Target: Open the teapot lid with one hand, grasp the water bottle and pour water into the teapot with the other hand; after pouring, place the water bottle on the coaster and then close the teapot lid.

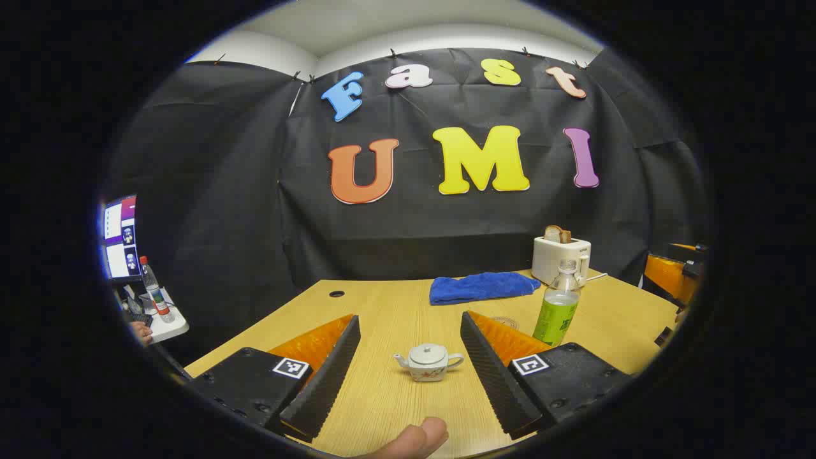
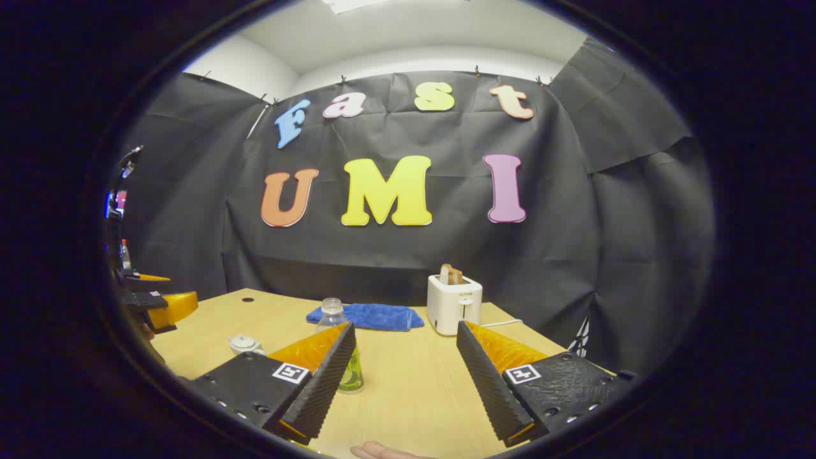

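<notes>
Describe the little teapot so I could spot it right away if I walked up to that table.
Start at the wooden table in front of the black cloth wall. Near its front edge, well ahead of the blue towel and left of the green-labelled water bottle, sits the teapot. It is the smallest thing there: squat, white, lid on, spout pointing left and handle right in the left gripper view.

Lidded white teapot (image 1: pixel 428 362); upright, seemingly uncapped water bottle (image 1: pixel 557 310).
</notes>
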`<state>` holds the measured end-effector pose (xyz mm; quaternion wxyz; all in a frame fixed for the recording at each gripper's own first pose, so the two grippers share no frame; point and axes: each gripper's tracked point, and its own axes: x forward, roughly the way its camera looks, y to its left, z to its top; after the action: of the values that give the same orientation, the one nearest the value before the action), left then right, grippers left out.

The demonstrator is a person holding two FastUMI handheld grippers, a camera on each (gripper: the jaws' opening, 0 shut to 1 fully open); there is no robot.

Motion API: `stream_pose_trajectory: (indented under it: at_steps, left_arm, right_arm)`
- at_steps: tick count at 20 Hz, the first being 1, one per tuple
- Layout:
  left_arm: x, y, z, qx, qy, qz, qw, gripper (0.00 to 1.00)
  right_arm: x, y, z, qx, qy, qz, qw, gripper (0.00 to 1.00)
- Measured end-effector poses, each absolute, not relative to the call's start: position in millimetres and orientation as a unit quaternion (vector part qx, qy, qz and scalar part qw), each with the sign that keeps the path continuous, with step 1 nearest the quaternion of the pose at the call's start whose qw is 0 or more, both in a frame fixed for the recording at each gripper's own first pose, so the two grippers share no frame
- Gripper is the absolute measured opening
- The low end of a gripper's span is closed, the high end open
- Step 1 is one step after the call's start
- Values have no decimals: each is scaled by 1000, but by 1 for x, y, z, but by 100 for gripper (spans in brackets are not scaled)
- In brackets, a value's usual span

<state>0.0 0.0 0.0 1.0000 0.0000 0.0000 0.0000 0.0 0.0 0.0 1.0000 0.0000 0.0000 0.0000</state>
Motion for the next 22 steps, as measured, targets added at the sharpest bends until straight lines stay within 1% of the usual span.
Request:
stream_pose_trajectory:
  at_steps: [3,8,9,10,11,12,14,15,16,20,22]
  left_arm:
    - [6,5,-5,-9,7,2,1000,99]
    - [7,9,-7,-18,9,6,1000,99]
    - [7,10,-8,-19,8,5,1000,99]
    - [8,8,-7,-19,8,4,1000,99]
    - [8,7,-8,-18,8,3,1000,99]
    - [9,6,-8,-17,8,2,1000,99]
    - [9,5,-10,-16,8,0,1000,99]
    - [10,4,-10,-16,8,-2,1000,99]
    - [11,2,-11,-16,10,-2,1000,99]
    - [15,3,-15,-16,13,-3,1000,99]
    - [20,1,-18,-16,15,-11,1000,99]
  right_arm:
    - [-2,-2,6,-6,-12,-1,1000,95]
    - [0,1,0,-10,-5,3,1000,95]
    - [1,1,-1,-10,-3,3,1000,97]
    - [2,2,-4,-10,1,3,1000,95]
    - [3,3,-5,-11,3,4,1000,98]
    - [3,3,-6,-14,4,4,1000,95]
    - [4,3,-7,-19,4,2,1000,95]
    - [5,4,-8,-21,5,1,1000,97]
    - [5,5,-10,-23,6,2,1000,95]
    - [11,4,-13,-36,7,-7,999,95]
    - [13,10,-19,-29,14,4,999,95]
